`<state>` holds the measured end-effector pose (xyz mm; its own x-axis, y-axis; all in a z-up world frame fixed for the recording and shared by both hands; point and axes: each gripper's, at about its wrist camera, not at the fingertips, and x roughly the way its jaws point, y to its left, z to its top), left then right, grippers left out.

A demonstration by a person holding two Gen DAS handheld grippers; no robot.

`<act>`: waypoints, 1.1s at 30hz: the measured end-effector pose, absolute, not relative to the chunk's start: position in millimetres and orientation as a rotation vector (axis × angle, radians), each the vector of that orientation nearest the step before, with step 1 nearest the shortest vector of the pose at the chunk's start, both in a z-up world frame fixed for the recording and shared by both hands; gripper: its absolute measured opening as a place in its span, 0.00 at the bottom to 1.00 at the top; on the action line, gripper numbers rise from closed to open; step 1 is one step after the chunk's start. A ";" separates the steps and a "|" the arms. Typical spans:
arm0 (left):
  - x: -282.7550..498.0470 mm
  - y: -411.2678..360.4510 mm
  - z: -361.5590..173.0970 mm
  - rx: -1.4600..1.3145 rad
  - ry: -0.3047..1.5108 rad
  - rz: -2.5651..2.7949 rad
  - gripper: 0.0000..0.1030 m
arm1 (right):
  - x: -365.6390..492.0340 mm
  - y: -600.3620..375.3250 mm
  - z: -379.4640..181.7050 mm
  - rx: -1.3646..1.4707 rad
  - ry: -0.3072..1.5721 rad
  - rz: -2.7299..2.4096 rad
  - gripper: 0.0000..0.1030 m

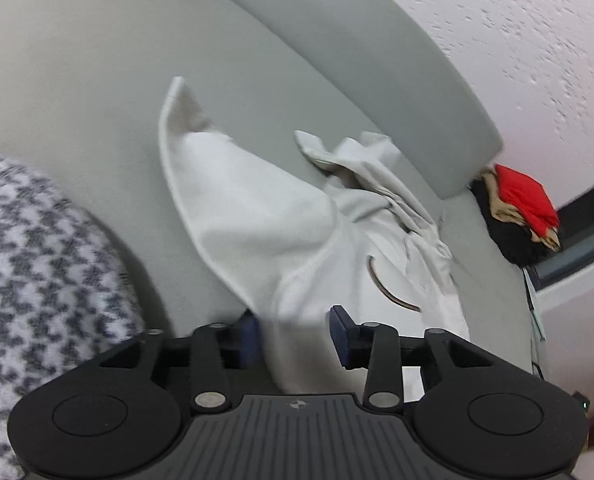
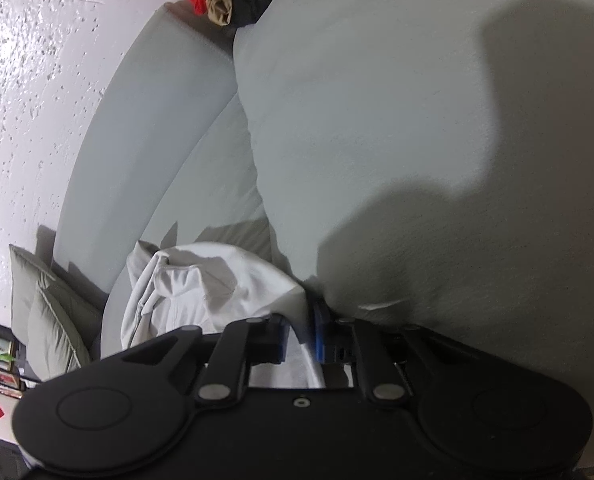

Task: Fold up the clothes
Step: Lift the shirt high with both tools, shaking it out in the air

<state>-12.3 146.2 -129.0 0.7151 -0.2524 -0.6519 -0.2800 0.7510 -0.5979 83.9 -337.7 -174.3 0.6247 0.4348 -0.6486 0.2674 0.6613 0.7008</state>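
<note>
while both tools sit low over a grey sofa point(image 1: 97, 80), the left hand-held gripper point(image 1: 295, 330) has its fingers partly apart with white garment point(image 1: 257, 220) cloth bunched between them. the right hand-held gripper point(image 2: 301, 334) is nearly closed, pinching the white garment point(image 2: 201, 280). the garment lies crumpled on the seat cushion, stretching away toward the backrest. folded red and black clothes point(image 1: 521, 212) sit at the sofa's end.
</note>
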 end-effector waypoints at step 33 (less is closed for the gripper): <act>-11.1 195.1 196.6 -0.654 0.136 -0.159 0.01 | 11.6 -305.9 101.9 1.169 0.181 0.346 0.02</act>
<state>-11.1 195.1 196.6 0.9788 -0.1901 -0.0758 0.1043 0.7821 -0.6144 11.6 -305.9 101.9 0.9329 0.3579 0.0397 -0.1721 0.3463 0.9222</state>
